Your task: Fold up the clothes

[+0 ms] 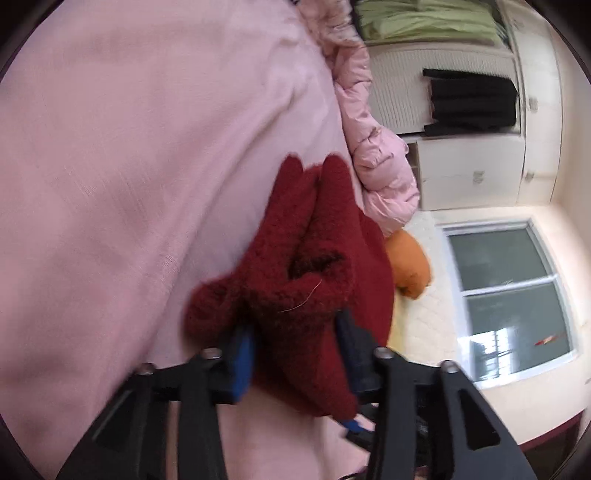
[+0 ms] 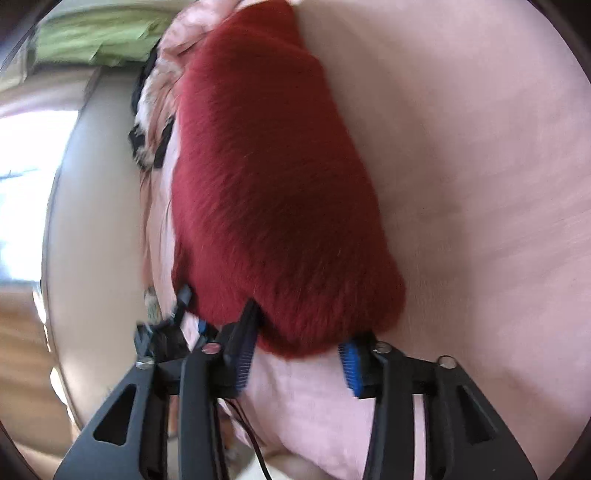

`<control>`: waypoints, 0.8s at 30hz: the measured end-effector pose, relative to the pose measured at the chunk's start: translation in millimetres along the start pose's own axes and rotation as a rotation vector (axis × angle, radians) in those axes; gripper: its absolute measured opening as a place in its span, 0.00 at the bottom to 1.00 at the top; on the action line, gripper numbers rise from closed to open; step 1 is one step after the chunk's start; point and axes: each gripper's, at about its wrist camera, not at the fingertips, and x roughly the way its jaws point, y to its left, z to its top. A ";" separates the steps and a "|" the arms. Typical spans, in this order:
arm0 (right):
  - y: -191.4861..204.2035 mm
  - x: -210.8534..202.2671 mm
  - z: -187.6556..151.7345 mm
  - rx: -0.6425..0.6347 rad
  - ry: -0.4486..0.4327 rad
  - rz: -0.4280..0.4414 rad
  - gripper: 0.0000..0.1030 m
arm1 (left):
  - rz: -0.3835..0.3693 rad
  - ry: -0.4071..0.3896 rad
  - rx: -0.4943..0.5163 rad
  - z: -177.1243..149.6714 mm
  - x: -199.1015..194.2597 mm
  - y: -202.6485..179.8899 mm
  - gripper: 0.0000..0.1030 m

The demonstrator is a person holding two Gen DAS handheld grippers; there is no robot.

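Observation:
A dark red fuzzy knit garment (image 1: 314,266) lies bunched on a pink sheet (image 1: 129,166). My left gripper (image 1: 295,354) has its blue-padded jaws on either side of a thick fold of it, closed on the cloth. In the right wrist view the same red garment (image 2: 273,192) stretches away over the pink sheet (image 2: 480,184). My right gripper (image 2: 299,354) has its jaws set wide around the garment's near edge, which sits between the pads. The other gripper's tip (image 2: 177,310) shows at the left.
A pink puffer jacket (image 1: 376,155) lies beside the red garment, with an orange item (image 1: 410,266) past it. Green bedding (image 1: 428,22), a white wardrobe (image 1: 480,170) with a black cloth (image 1: 472,103) and a window (image 1: 509,295) are beyond. The bed edge (image 2: 92,221) is at the left.

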 end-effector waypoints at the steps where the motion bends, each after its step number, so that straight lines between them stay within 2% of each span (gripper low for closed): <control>1: 1.4 -10.4 -5.3 -0.026 -0.008 -0.038 0.52 | 0.047 -0.014 0.046 1.6 -7.4 -5.0 0.44; 2: 2.4 -22.0 -10.4 -0.049 -0.023 -0.080 0.61 | 0.091 -0.030 0.090 3.7 -15.2 -9.9 0.45; 4: 4.7 -50.5 -18.2 -0.089 -0.083 -0.160 0.63 | 0.151 -0.064 0.166 10.6 -32.8 -19.7 0.45; 6: 19.0 -80.4 -16.5 -0.139 -0.178 -0.172 0.63 | 0.101 -0.079 0.229 16.1 -39.1 -39.0 0.45; 8: 45.0 -96.4 -2.8 -0.228 -0.259 -0.150 0.63 | 0.082 -0.044 0.300 16.2 -24.3 -61.5 0.48; 10: 76.0 -97.0 13.6 -0.323 -0.293 -0.153 0.63 | 0.136 0.017 0.395 10.6 7.3 -83.6 0.54; 12: 109.7 -81.4 35.4 -0.420 -0.288 -0.194 0.63 | 0.166 0.076 0.432 6.9 33.9 -85.5 0.54; 14: 126.7 -60.3 54.7 -0.480 -0.251 -0.212 0.63 | 0.177 0.111 0.370 7.6 49.8 -68.4 0.54; 16: 117.4 -25.0 70.1 -0.506 -0.203 -0.302 0.63 | 0.159 0.115 0.301 10.5 57.3 -53.3 0.48; 17: 103.8 -3.5 76.2 -0.498 -0.170 -0.373 0.63 | 0.148 0.101 0.282 11.2 53.6 -46.8 0.39; 18: 79.5 20.5 82.2 -0.458 -0.121 -0.466 0.78 | 0.141 0.094 0.267 11.7 50.2 -41.1 0.30; 19: 54.1 38.3 88.8 -0.395 -0.087 -0.489 0.92 | 0.143 0.104 0.264 11.3 47.7 -37.9 0.26; 20: 26.6 43.8 96.3 -0.288 -0.082 -0.374 1.00 | 0.146 0.115 0.262 11.0 45.3 -34.7 0.21; 21: 7.1 47.1 102.4 -0.211 -0.081 -0.286 1.00 | 0.148 0.123 0.261 10.3 42.9 -32.1 0.21; 22: 5.9 46.3 104.6 -0.203 -0.085 -0.262 1.00 | 0.150 0.127 0.266 8.7 41.0 -31.1 0.21; 24: 25.0 43.2 101.4 -0.285 -0.135 -0.298 0.97 | 0.153 0.132 0.274 5.2 37.9 -29.3 0.21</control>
